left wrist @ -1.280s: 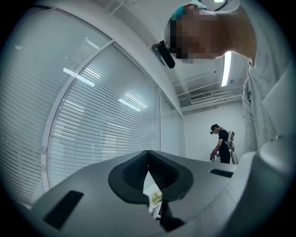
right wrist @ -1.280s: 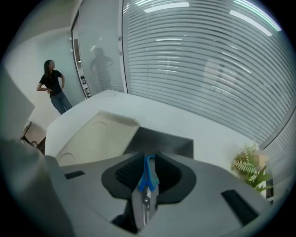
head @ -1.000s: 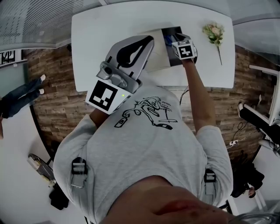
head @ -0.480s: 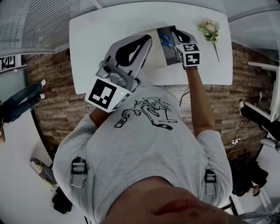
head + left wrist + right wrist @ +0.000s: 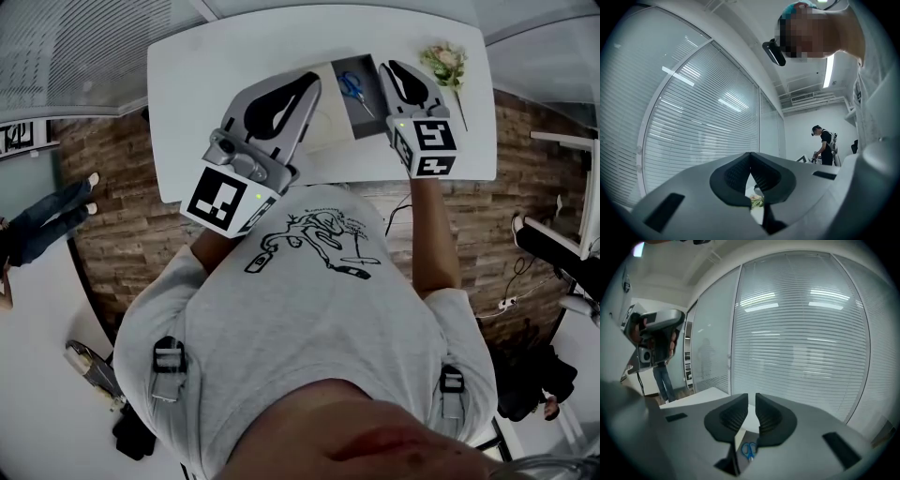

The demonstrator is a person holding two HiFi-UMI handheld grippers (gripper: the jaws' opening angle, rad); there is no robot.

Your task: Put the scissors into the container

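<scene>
— Pulled back, that's the change: my right gripper has left the container and sits just beside its right wall, nearer the table's near edge. So in the head view the scissors show, lying flat inside.

— Then you're finished?

— I judge so. The container stands on the right half of the table, a shallow dark rectangle with straight walls. The scissors have blue looped handles and thin blades. A pale flower on a thin stem lies by the far right corner.

— And your left gripper?

— My left gripper hangs over the near edge, left of the container. I keep it out of the way since it has nothing to carry. In the left gripper view its black ribbed pads meet at the tips with nothing between them, and the shell is smooth pale grey. It points across the room at slatted blinds and another person far off.

— The right one?

— In the right gripper view the jaws stand a little apart, a narrow empty slit, as I'd expect after letting go. Down through the slit I see the scissors below, well clear of the pads.
</scene>
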